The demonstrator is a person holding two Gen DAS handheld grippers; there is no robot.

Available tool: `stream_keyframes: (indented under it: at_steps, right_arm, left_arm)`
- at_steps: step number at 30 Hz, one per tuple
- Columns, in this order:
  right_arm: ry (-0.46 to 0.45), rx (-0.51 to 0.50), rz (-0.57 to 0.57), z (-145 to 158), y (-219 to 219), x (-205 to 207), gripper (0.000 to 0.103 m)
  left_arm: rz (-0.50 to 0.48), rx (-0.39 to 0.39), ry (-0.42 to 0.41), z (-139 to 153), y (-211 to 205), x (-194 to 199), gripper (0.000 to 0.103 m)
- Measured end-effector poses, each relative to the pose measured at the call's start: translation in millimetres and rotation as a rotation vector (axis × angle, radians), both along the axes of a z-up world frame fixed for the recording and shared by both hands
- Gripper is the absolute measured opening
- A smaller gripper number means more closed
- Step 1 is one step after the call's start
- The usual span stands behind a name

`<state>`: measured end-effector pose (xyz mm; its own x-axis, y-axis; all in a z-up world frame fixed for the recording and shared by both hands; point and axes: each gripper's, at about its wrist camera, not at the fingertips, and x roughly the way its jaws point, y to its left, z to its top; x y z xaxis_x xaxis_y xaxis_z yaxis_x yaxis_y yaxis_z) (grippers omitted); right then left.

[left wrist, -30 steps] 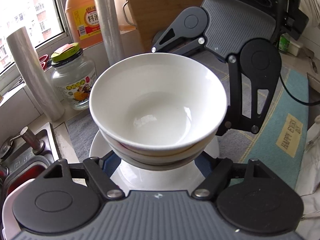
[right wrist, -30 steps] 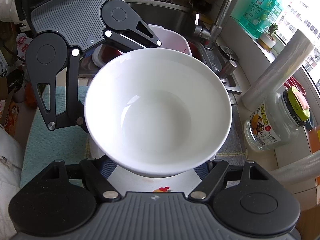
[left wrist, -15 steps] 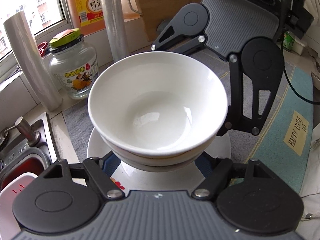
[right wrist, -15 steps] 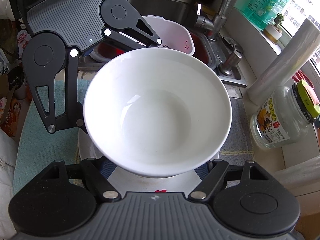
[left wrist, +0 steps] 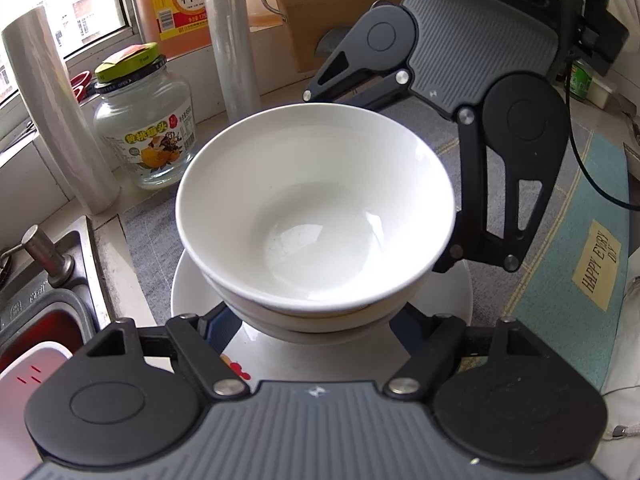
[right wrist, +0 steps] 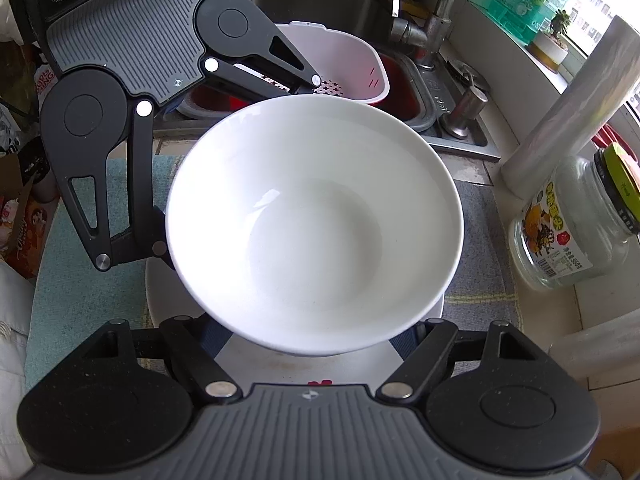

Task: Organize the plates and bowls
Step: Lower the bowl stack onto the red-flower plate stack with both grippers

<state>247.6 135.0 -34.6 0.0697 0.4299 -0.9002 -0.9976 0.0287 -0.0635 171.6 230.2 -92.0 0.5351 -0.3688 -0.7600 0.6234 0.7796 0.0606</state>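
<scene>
Both grippers, left [left wrist: 316, 320] and right [right wrist: 316, 332], spread wide around the bowls [left wrist: 316, 216] on the plate [left wrist: 452, 292]; fingertips hidden. Risk: uneven squeeze tips the stack or skids the plate toward the sink [right wrist: 312, 4].

White bowls [left wrist: 316, 216] — nested, upright — stacked on a white plate [left wrist: 448, 300].

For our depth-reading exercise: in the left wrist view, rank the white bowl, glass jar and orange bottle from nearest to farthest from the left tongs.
1. White bowl: centre, directly ahead.
2. Glass jar: left, beyond the bowl.
3. Orange bottle: far left, by the window.
</scene>
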Motion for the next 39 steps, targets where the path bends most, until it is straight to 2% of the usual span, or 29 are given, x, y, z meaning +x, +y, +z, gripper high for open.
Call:
stream_keyframes:
  at_steps: [12, 19, 31, 33, 35, 39]
  right_arm:
    - [0.029, -0.001, -0.013, -2, -1, 2, 0.083]
    - [0.074, 0.005, -0.029, -5, -2, 9, 0.083]
    - [0.075, 0.02, -0.038, -5, -2, 7, 0.084]
    - [0.065, 0.025, -0.038, -4, -3, 5, 0.096]
    - [0.073, 0.059, -0.042, 2, -5, 5, 0.103]
    - [0.069, 0.066, -0.051, 6, -5, 5, 0.103]
  left_arm:
    - [-0.001, 0.002, 0.013, -1, 1, 4, 0.08]
    - [-0.005, 0.003, 0.024, 0, 1, 5, 0.08]
    - [0.005, 0.009, 0.012, 0, 2, 1, 0.08]
    - [0.002, 0.011, 0.003, 1, 2, -1, 0.081]
    - [-0.003, 0.006, -0.003, 0, 1, -3, 0.086]
    - [-0.008, 0.021, -0.021, 0, 0, -7, 0.096]
